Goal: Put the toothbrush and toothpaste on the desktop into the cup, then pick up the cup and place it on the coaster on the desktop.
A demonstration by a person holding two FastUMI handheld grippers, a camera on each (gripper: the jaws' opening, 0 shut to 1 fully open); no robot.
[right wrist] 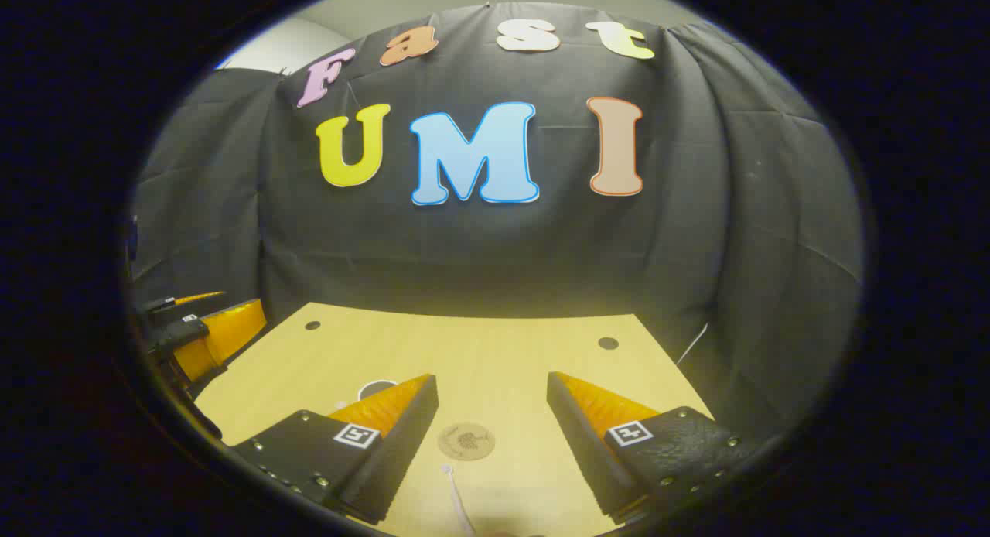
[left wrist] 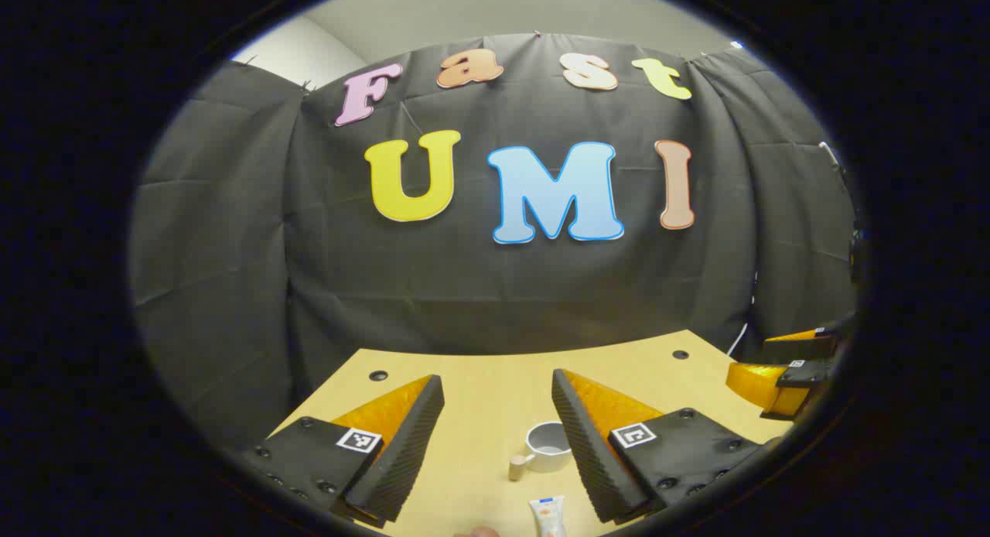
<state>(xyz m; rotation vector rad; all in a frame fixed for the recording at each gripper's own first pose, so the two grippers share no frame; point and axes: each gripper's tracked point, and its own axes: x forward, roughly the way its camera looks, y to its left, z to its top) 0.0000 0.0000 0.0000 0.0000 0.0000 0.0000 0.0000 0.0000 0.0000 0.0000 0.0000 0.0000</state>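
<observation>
- The desktop [left wrist: 487,413] is a pale wooden surface in front of the booth's black cloth wall, and everything the task needs lies on it.
- The left gripper [left wrist: 497,398] hangs above the desktop with its fingers spread wide and nothing between them; it also appears at the left edge of the right gripper view.
- The right gripper [right wrist: 493,394] hovers the same way, fingers wide apart and empty; it shows at the right edge of the left gripper view.
- The cup [left wrist: 547,445] stands upright between the left gripper's fingers and well below them, its handle turned to the left, and it looks empty.
- The coaster [right wrist: 466,441], a round brown disc, lies flat and bare between the right gripper's fingers, apart from the cup.
- The toothpaste [left wrist: 547,515] lies on the desktop just nearer than the cup.
- The toothbrush [right wrist: 455,494], thin and pale, lies just nearer than the coaster.
- As I judge it, no step is done yet: both items must go into the cup, then the cup onto the coaster.
</observation>
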